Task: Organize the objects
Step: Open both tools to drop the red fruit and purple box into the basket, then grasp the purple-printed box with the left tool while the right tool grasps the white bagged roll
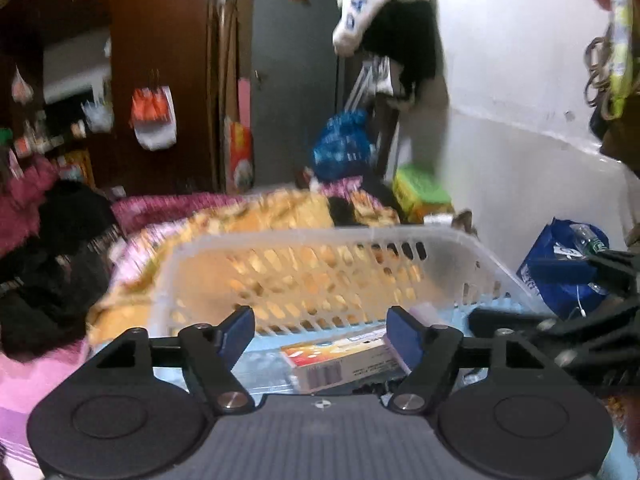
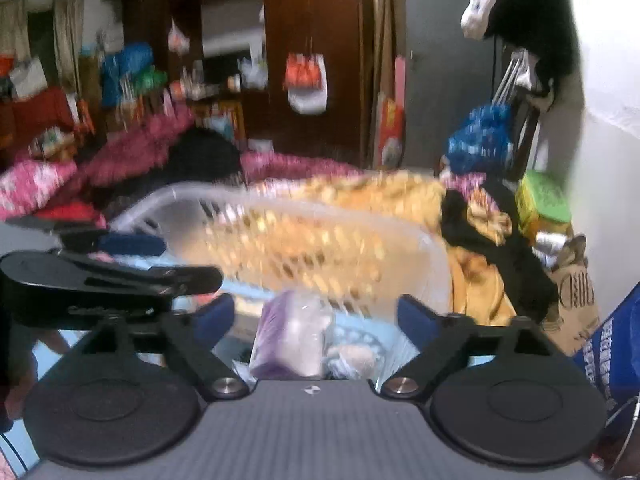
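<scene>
A translucent white slotted basket point(image 1: 304, 268) stands on the bed; it also shows in the right wrist view point(image 2: 320, 248). My left gripper point(image 1: 320, 332) is open over the basket's near part, above a flat orange and white box point(image 1: 340, 360) that lies inside. My right gripper point(image 2: 316, 316) is open, above a purple pack point(image 2: 288, 336) and a clear bag of small items point(image 2: 352, 352). The left gripper's body point(image 2: 100, 280) shows at the left of the right wrist view. The right gripper's body point(image 1: 560, 328) shows at the right of the left wrist view.
An orange patterned blanket point(image 1: 288, 208) and dark clothes point(image 1: 52, 272) lie on the bed. A blue bag point(image 1: 560, 264) leans on the white wall at the right. A green box point(image 2: 544, 200) and a brown paper bag point(image 2: 576, 292) stand beyond the basket. A wooden wardrobe point(image 1: 160, 60) stands behind.
</scene>
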Motion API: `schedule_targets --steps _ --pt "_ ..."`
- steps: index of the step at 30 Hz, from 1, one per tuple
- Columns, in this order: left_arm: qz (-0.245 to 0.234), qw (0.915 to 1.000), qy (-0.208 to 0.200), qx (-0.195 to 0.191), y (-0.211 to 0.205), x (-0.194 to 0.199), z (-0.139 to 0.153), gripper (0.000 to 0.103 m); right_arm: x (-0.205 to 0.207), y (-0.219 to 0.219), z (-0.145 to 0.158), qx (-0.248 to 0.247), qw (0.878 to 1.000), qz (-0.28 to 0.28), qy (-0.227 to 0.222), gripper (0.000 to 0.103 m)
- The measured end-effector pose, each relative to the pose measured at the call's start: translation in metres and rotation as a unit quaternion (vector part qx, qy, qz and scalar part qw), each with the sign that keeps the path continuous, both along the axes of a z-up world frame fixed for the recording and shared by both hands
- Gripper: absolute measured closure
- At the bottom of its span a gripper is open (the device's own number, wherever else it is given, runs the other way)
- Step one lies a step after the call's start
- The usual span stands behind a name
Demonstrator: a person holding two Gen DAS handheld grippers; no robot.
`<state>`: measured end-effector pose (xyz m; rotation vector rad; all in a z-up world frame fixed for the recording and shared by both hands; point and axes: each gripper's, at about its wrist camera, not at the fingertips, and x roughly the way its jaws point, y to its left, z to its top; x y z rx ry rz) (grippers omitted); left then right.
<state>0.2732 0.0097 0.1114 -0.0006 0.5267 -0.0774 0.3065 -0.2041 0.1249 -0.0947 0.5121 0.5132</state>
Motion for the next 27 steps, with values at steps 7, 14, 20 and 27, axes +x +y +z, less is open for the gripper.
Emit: schedule_targets --steps 7,14,20,27 --pt "-0.008 0.9984 -0.049 0.028 0.021 -0.113 0.007 0.019 -0.096 -0.042 -0.031 0.000 0.993 0.004 -0.114 0.000" --pt "-0.002 0.9977 -0.041 0.054 0.023 -0.144 -0.015 0.008 -0.140 -0.079 -0.087 0.056 0.994 0.014 -0.091 0.000" --pt "-0.017 0.9996 0.006 0.022 0.028 -0.101 -0.075 0.009 -0.133 -0.097 -0.111 0.096 0.994 -0.024 -0.046 0.000" --pt "-0.013 0.9999 0.009 -0.002 0.043 -0.084 -0.096 0.009 -0.139 -0.097 -0.123 0.100 0.994 -0.022 -0.034 0.000"
